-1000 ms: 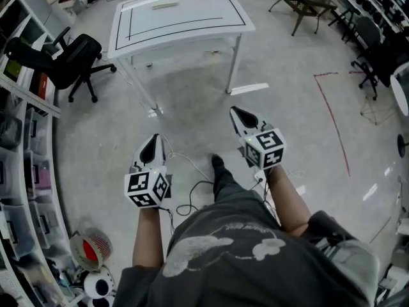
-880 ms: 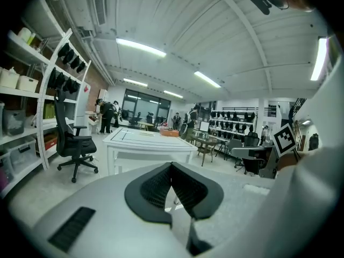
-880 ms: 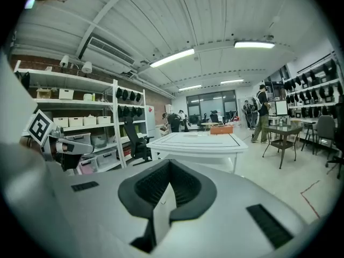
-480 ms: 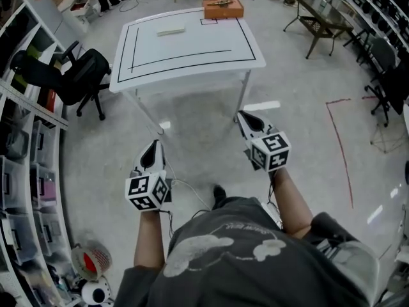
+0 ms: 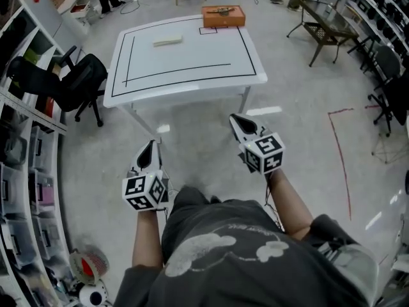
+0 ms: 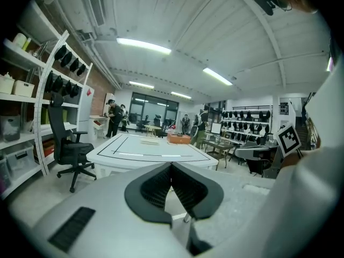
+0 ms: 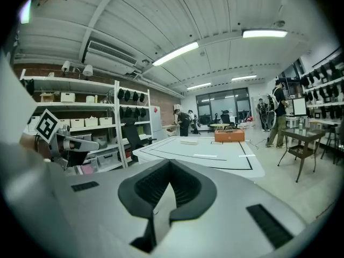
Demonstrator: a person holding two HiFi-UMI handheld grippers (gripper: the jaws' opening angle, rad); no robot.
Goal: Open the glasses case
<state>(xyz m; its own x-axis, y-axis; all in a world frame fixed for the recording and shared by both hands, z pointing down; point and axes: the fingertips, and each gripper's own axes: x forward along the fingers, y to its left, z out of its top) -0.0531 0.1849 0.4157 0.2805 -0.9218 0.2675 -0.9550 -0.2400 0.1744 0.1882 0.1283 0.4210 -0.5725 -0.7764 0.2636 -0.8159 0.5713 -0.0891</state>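
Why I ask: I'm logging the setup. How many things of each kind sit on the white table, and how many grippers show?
Orange rectangular box: 1
Small dark item on top of that box, too small to identify: 1
Pale flat oblong object: 1
Handheld grippers with marker cubes, left gripper and right gripper, both shut: 2
Total: 5

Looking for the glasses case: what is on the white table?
On the table: a pale oblong item and an orange box at the far edge, a small dark thing lying on the box. The box's inside is hidden.
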